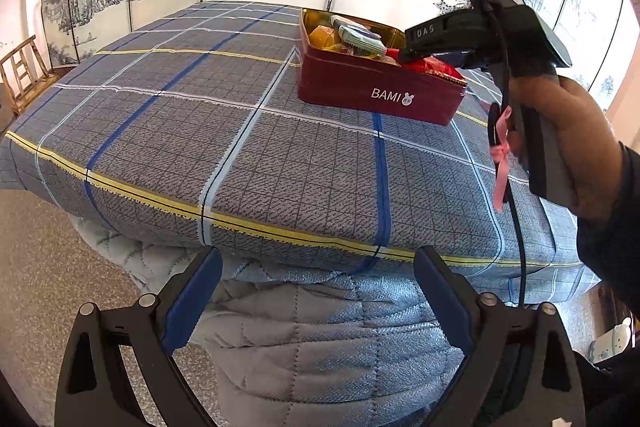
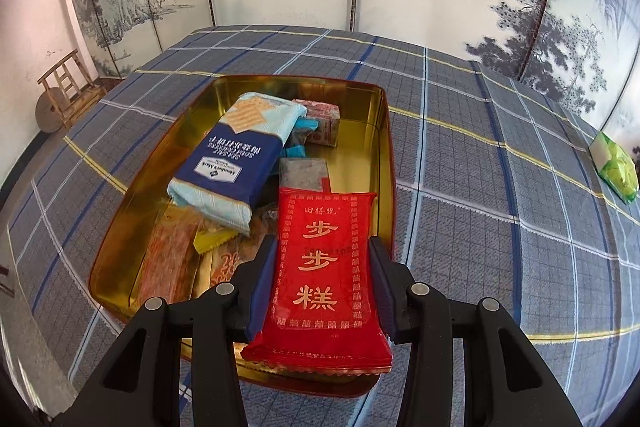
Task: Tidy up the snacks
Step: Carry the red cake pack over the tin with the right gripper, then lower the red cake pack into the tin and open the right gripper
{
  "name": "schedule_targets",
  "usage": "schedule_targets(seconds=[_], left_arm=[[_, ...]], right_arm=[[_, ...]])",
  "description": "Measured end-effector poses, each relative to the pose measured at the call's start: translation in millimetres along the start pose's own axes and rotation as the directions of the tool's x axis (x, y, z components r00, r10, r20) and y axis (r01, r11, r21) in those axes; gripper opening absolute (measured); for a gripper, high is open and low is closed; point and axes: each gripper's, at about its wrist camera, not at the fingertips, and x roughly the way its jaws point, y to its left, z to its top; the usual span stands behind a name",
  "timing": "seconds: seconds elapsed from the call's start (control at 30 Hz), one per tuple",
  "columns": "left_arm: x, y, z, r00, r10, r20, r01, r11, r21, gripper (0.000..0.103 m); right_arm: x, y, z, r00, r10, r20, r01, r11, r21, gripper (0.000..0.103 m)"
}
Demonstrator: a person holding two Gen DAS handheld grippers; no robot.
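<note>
Over the red BAMI tin, my right gripper holds a red snack packet.

Between my right fingers the packet is pinched by its long edges, its far end over the tin's gold interior, above a dark wrapped bar. Inside the tin lie a blue-and-white Member's Mark cracker pack, a small patterned box at the back, and orange and yellow wrappers on the left side. My left gripper hangs at the near edge of the plaid bedspread, jaws spread wide with nothing between them, well apart from the tin. A green packet rests on the bedspread far to the right.
</note>
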Motion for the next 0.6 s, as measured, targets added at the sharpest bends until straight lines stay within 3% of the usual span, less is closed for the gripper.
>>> schedule_targets(seconds=[0.6], left_arm=[[5, 2, -2, 1.000, 0.015, -0.027, -0.016, 1.000, -0.022, 0.095]], right_arm=[[-4, 9, -14, 0.999, -0.039, 0.028, 0.040, 0.997, -0.067, 0.047]])
